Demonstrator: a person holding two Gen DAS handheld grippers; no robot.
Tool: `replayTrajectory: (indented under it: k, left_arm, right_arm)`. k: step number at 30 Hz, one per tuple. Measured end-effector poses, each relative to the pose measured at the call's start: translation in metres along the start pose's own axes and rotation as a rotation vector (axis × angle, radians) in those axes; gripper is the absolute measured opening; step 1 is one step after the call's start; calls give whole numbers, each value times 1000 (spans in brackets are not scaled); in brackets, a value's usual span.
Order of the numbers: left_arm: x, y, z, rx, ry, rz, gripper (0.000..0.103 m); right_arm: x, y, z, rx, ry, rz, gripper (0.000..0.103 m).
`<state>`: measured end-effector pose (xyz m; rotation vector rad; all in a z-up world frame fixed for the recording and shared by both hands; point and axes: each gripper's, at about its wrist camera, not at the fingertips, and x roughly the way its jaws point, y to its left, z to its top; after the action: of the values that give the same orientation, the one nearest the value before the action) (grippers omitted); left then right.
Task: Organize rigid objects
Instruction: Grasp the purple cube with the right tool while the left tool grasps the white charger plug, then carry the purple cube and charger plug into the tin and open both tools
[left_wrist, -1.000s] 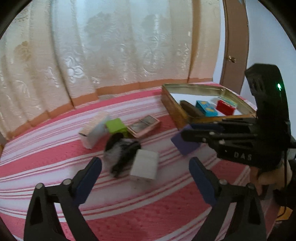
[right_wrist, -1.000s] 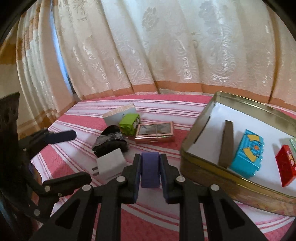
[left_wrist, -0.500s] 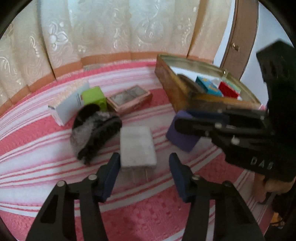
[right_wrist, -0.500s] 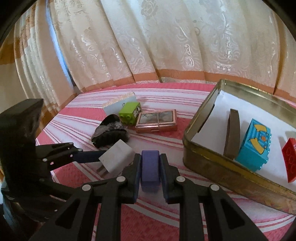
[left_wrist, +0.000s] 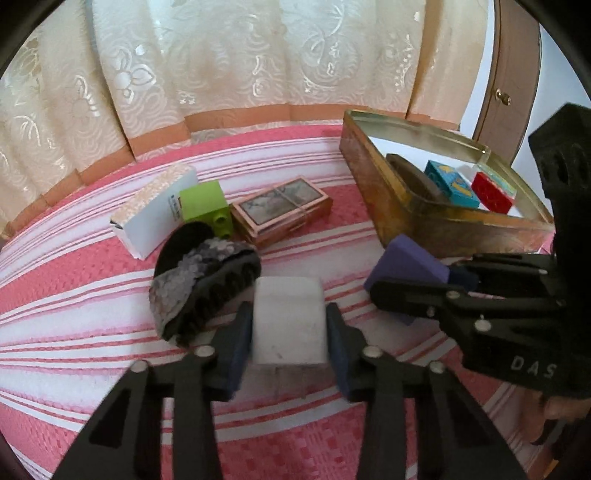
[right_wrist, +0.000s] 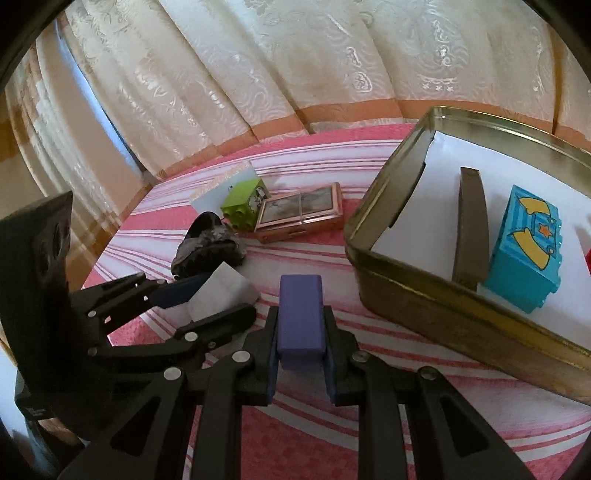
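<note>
My right gripper (right_wrist: 300, 345) is clamping the purple block (right_wrist: 300, 314) left of the tin's rim (right_wrist: 424, 280); my left gripper (left_wrist: 289, 332), open earlier, is now gripping the white block (left_wrist: 289, 321).

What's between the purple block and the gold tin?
Nothing. In the right wrist view, only bare striped cloth lies between the purple block, held in the right gripper, and the gold tin.

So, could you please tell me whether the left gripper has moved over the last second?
Yes. The left gripper has advanced toward the striped bedcover and closed in: its fingers now flank the white block, having started wide open short of it.
</note>
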<state>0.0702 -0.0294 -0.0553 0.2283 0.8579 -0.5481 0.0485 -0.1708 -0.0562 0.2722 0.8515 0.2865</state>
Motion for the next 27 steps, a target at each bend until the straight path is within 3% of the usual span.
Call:
replayTrajectory:
  k: [8,15,23,27]
  left_arm:
    - [-8,9,-5,-68,-28,-54,36]
    - [-32,18,1,-152,-182,-115,36]
    - [-47,30,3,-243,-297,-65,37]
    - [-55,30,3,-264,-358,-3,37]
  right_arm:
    - [-4,4,-3,-21,-29,-10,22]
    - [-29,0,3,2,-151,44,22]
    - [-42,-2,8,18,-211,63,22]
    - [-60,5,8,-10,-290,89,22]
